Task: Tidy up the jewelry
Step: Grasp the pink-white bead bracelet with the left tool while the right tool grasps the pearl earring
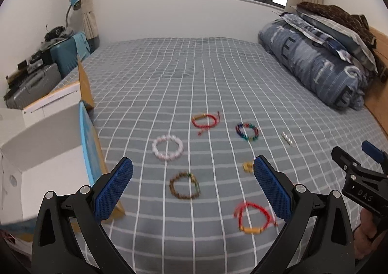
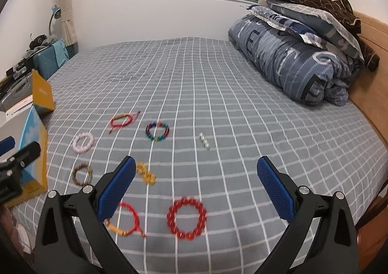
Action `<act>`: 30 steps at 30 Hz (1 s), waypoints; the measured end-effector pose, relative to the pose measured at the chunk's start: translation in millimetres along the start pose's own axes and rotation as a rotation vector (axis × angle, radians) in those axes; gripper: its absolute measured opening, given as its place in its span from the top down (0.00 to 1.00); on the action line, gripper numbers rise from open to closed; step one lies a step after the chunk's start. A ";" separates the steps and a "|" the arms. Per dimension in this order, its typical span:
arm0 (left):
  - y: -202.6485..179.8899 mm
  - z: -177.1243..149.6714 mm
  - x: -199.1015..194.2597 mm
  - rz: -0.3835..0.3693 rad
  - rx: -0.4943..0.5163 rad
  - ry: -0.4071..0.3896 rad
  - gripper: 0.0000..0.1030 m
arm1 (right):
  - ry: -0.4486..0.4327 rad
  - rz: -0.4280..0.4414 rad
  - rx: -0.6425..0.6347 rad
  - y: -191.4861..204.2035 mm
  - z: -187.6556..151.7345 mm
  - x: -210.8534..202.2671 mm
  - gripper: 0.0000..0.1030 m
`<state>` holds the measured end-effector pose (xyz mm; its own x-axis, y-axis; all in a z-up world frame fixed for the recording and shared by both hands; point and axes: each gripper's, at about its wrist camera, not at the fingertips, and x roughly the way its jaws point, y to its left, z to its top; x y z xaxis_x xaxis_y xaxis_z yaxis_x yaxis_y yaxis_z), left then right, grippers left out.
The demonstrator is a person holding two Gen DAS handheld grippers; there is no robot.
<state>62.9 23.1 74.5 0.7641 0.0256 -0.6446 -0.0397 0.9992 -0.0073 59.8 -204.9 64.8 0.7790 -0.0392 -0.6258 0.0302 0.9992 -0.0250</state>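
**Left wrist view: brown bead bracelet sits between the spread jaws; right wrist view adds a red bead ring**

Left wrist view: the left gripper point(image 1: 192, 181) hangs above the checked bedsheet point(image 1: 194, 79), jaws wide and holding nothing. The brown bead bracelet point(image 1: 184, 186) lies flat just ahead, framed between the blue pads point(image 1: 114, 191), so this hand looks the nearer one for it. A red cord bracelet point(image 1: 253, 218) lies right of it, under the right pad; a white bead bracelet point(image 1: 167, 147) lies farther out. An open white box point(image 1: 46, 143) stands at the left, probably the destination.

Right wrist view: the right gripper point(image 2: 194, 181) is likewise spread wide and empty. It shows a red bead bracelet point(image 2: 186, 218) low between its jaws, absent from the left view, and the yellow piece point(image 2: 145, 173) more fully, beside its left pad. Being rings, none has a long axis
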 end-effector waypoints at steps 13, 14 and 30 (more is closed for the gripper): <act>12.4 47.4 123.3 0.035 -0.009 0.139 0.05 | 0.110 -0.006 -0.025 1.0 57.8 120.3 0.07; 14.6 46.1 136.4 0.039 -0.013 0.155 0.05 | 0.132 -0.004 -0.021 0.4 58.8 135.1 0.07; 38.2 12.5 235.5 0.092 -0.057 0.342 0.06 | 0.397 0.053 0.032 -16.7 33.8 256.7 0.15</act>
<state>249.4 67.7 -68.0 0.4960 0.0935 -0.8633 -0.1417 0.9896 0.0258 280.4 -231.6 -69.1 0.4779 0.0219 -0.8781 0.0208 0.9991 0.0362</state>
